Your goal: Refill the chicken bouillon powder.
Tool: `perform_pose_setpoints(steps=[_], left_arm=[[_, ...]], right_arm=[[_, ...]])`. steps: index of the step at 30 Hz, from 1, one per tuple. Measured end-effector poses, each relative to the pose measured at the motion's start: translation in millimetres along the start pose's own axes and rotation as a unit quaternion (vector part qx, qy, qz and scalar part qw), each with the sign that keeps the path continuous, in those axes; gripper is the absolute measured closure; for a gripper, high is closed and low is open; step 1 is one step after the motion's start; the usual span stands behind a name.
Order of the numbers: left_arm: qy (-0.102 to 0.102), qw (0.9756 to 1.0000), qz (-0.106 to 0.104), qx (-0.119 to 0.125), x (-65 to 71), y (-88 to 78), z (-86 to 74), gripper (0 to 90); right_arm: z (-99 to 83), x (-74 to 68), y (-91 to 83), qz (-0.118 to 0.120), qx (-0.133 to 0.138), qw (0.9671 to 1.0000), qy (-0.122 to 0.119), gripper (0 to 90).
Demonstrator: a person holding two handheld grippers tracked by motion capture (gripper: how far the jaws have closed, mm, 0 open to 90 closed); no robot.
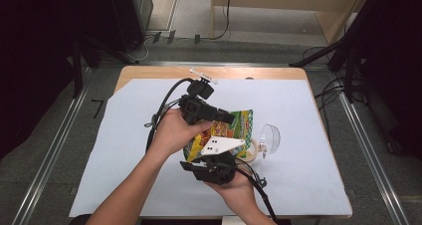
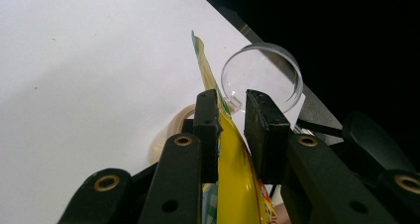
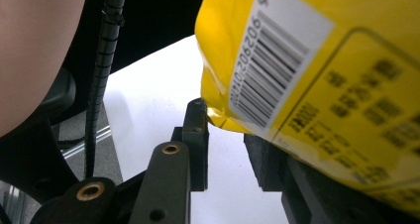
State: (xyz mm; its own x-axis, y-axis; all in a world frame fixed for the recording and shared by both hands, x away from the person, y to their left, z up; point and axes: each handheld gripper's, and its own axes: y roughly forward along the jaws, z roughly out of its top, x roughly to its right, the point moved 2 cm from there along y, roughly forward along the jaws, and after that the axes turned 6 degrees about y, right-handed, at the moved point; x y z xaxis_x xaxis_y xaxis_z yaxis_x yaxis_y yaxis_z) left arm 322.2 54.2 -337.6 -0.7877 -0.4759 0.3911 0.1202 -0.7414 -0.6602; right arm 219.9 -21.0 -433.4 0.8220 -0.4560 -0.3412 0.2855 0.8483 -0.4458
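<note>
Nearest you, your right gripper [image 1: 215, 161] sits low over the surface [image 1: 124, 150], its grey plate on top, pointing up at the bag [image 1: 234, 128]. In the right gripper view its jaws stand partly apart; the bag's yellow bottom corner [image 3: 223, 116] with the barcode [image 3: 277, 60] hangs just above the gap and covers the right jaw. You cannot tell from that view whether the pads press on it.

Just beyond, your left gripper [image 1: 226, 118] comes in from the left and points right at the bag's upper part. In the left gripper view its jaws are narrowed, with the bag [image 2: 233, 179] seen edge-on, running up between them. The left pad [image 2: 207, 122] lies against the yellow film; a slim gap shows beside the right pad. Call that a hold on the bag.

The bag is up off the white sheet, between the two grippers, in the middle of the surface. Its printed front, yellow with green checks, faces up in the high view.

Behind the bag, a tape roll [image 1: 254, 150] lies flat on the sheet, partly hidden. Just right of it, a clear round lid [image 1: 269, 137] stands tilted on its edge. In the left gripper view the lid [image 2: 267, 75] shows just past the jaw tips.

Farther off, a small white piece [image 1: 204, 75] lies at the far edge of the surface.
</note>
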Motion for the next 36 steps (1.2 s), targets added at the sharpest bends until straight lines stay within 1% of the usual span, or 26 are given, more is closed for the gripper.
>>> perform_pose_setpoints(steps=[10, 14, 16, 18, 21, 23, 24, 26, 28, 31, 35, 36], left_arm=[[0.000, 1.0000, 0.000, -0.002, -0.6, 0.6, -0.4, 76.3], [-0.003, 1.0000, -0.004, 0.000, -1.6, -2.3, 0.2, 76.0], [0.000, 1.0000, -0.004, 0.002, 0.3, -4.6, 1.1, 75.7], [0.007, 1.0000, 0.000, 0.002, 4.2, -6.5, 2.2, 75.6], [0.015, 0.9999, 0.008, -0.002, 8.8, -7.0, 3.0, 75.7], [0.013, 0.9999, 0.008, -0.004, 8.9, -6.4, 2.8, 76.2], [0.009, 0.9999, 0.008, -0.006, 8.8, -5.9, 2.7, 76.7], [0.008, 0.9999, 0.005, -0.009, 8.0, -5.6, 2.6, 77.1], [0.008, 0.9999, 0.002, -0.009, 7.2, -5.6, 2.8, 77.3], [0.004, 0.9999, -0.003, -0.012, 4.6, -3.9, 2.8, 78.1], [0.001, 0.9999, -0.007, -0.013, 1.9, -2.4, 3.1, 78.5], [0.001, 0.9999, -0.004, -0.015, 2.1, -1.5, 3.2, 78.5]], right_arm=[[-1.3, -0.8, 0.4, -0.003, 0.003, 1.0000, 0.003, 72.8], [-0.5, -0.6, 0.3, 0.002, 0.005, 1.0000, 0.004, 73.3], [1.2, -1.9, -0.4, 0.006, 0.006, 0.9999, 0.008, 73.4], [3.0, -3.2, -1.2, 0.009, 0.010, 0.9999, 0.009, 73.5], [3.6, -3.5, -1.9, 0.007, 0.013, 0.9999, 0.003, 73.5], [3.2, -3.8, -1.8, 0.009, 0.014, 0.9998, 0.006, 73.5], [3.0, -3.8, -1.9, 0.009, 0.012, 0.9999, 0.006, 73.4], [2.7, -3.8, -1.9, 0.009, 0.010, 0.9999, 0.005, 73.5], [2.6, -3.6, -2.2, 0.008, 0.008, 0.9999, 0.003, 73.5], [2.3, -3.7, -2.7, 0.000, 0.004, 0.9999, -0.010, 73.0], [1.7, -2.4, -1.9, -0.005, 0.001, 0.9999, -0.012, 72.9], [1.8, -2.2, -2.1, -0.005, 0.000, 0.9999, -0.011, 72.9]])
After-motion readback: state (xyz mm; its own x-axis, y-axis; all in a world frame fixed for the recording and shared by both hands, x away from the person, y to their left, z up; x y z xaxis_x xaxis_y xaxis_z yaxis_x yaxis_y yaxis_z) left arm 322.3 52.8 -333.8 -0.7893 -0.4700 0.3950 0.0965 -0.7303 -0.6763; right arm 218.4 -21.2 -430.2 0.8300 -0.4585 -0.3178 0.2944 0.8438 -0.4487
